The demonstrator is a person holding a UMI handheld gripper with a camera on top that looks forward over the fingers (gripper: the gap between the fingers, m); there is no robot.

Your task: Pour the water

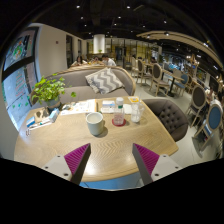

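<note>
Gripper [110, 162]: fingers spread apart, nothing between them; pink pads [76, 157] face inward.
Table [60, 140]: light wood, rounded, just ahead of the fingers.
Mug [94, 123]: white, upright, mid-table, beyond the fingers.
Small cup [119, 118]: right of the mug, apart from it.
Plant [47, 91]: green, at the table's far left.
Sofa [85, 80]: grey, beyond the table, with a patterned cushion [104, 81].
Chairs [205, 112]: off to the right.

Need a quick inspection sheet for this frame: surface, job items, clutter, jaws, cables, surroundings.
Surface: round wooden table, light top.
Job's things: white mug mid-table, beyond the gripper; small bottle behind it.
Clutter: pink dish, papers, potted plant.
Grippers: gripper with jaws open, holding nothing, over the near table edge.
Cables: nothing seen.
Surroundings: grey sofa with patterned cushion, chairs, cafe-like room.
</note>
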